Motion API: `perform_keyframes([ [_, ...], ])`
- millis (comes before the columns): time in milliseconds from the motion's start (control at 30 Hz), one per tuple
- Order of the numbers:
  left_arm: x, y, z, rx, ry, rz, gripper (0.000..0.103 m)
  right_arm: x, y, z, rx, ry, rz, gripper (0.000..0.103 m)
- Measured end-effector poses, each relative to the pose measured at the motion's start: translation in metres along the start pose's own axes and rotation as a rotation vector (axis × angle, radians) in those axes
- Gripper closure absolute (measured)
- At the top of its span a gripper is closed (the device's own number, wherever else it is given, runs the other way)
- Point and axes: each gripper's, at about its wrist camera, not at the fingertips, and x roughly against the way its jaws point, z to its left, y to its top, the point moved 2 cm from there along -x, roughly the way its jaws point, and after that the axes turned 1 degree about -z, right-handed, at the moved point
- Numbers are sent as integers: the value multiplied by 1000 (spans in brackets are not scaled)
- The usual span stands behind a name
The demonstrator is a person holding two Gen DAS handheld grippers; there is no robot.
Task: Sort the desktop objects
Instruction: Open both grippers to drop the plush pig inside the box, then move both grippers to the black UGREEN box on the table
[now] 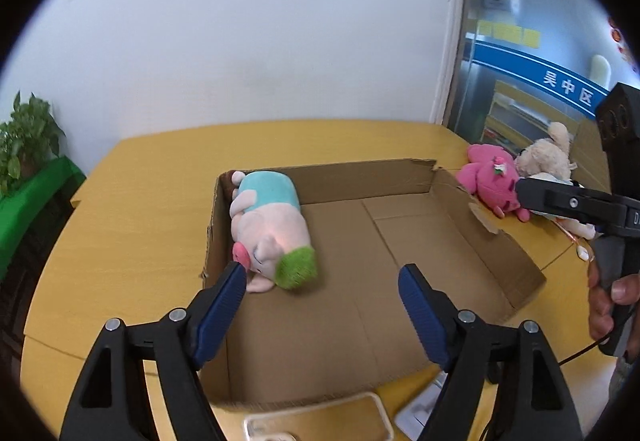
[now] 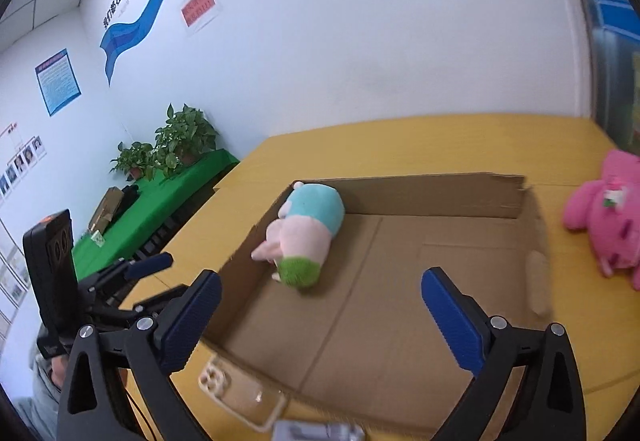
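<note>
A shallow cardboard box (image 1: 400, 177) (image 2: 420, 197) lies open on the yellow table (image 1: 160, 177). A pink pig plush (image 1: 272, 229) (image 2: 308, 233) with a teal shirt and green hair lies inside along its left wall. My left gripper (image 1: 322, 281) is open and empty, just above the box's near part. My right gripper (image 2: 320, 301) is open and empty over the box; it also shows at the right of the left wrist view (image 1: 576, 201). A pink plush (image 1: 494, 177) (image 2: 608, 217) and a cream plush (image 1: 546, 157) lie right of the box.
A clear phone case (image 1: 320, 421) (image 2: 236, 389) and a white object (image 1: 424, 409) lie at the box's near edge. A green-covered side table (image 2: 160, 209) with potted plants (image 2: 184, 137) stands left of the table. A white wall is behind.
</note>
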Motion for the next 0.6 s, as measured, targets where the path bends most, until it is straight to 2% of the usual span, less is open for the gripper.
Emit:
perform_keyframes([
  [33, -2, -1, -6, -4, -6, -11, 24, 16, -8, 1, 9, -3, -9, 9],
  [67, 5, -8, -13, -5, -22, -18, 24, 30, -14, 3, 27, 1, -15, 34],
  [133, 7, -21, -21, 5, -59, -14, 26, 56, -28, 2, 53, -9, -3, 67],
  [167, 11, -26, -23, 12, -76, -11, 45, 64, -34, 3, 57, -12, 5, 68],
  [200, 16, -32, -27, 20, -101, 3, 62, 78, -43, 1, 56, 7, 15, 67],
  [233, 23, -36, -30, 27, -121, 18, 86, 89, -49, -1, 51, 29, 16, 63],
  [300, 35, -45, -33, 54, -153, 40, 89, 117, -61, -5, 28, 85, 1, 30],
  [333, 39, -48, -36, 56, -165, 48, 88, 131, -65, -7, 24, 87, -13, 5],
  [367, 44, -53, -38, 57, -181, 57, 83, 141, -69, -7, 28, 86, -33, 0],
  [400, 48, -57, -40, 61, -195, 68, 76, 155, -74, -7, 38, 91, -52, 0],
  [467, 56, -70, -43, 76, -209, 92, 35, 179, -84, -9, 39, 105, -60, 0],
  [500, 61, -75, -45, 82, -215, 96, 31, 193, -91, -10, 34, 112, -68, 0],
  [600, 74, -90, -53, 75, -304, 120, 31, 215, -113, -13, 51, 92, -42, 0],
])
